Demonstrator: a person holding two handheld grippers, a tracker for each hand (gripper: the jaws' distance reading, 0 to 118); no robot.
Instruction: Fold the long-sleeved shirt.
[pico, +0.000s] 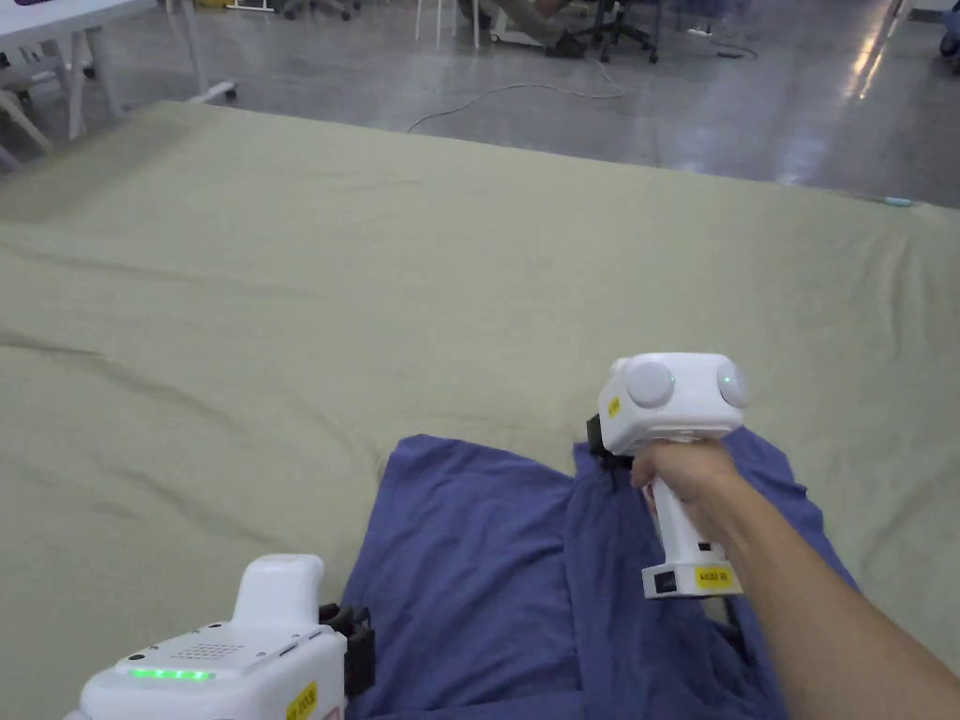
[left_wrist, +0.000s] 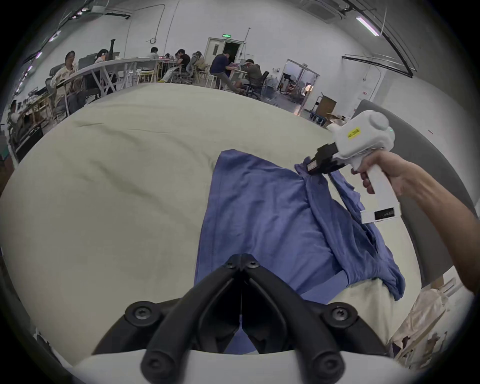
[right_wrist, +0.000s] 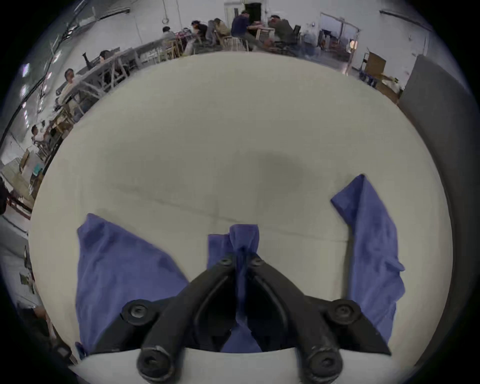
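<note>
The blue long-sleeved shirt (pico: 469, 562) lies partly folded on a pale green sheet (pico: 375, 281), close to the near edge. My right gripper (pico: 600, 455) is shut on a bunched fold at the shirt's far right side and holds it just above the sheet. In the right gripper view the pinched cloth (right_wrist: 244, 239) sticks out past the closed jaws of this gripper (right_wrist: 241, 259), with more blue fabric to either side. My left gripper (pico: 356, 647) hovers at the shirt's near left edge. Its jaws meet over the shirt (left_wrist: 259, 220) in the left gripper view, with no cloth showing between the tips (left_wrist: 241, 261).
The sheet stretches wide and bare to the left and far side. Beyond its far edge is grey floor with a loose cable (pico: 506, 94) and white table legs (pico: 84, 84). People sit at tables (left_wrist: 124, 65) in the background. A grey panel (left_wrist: 428, 169) stands at the right.
</note>
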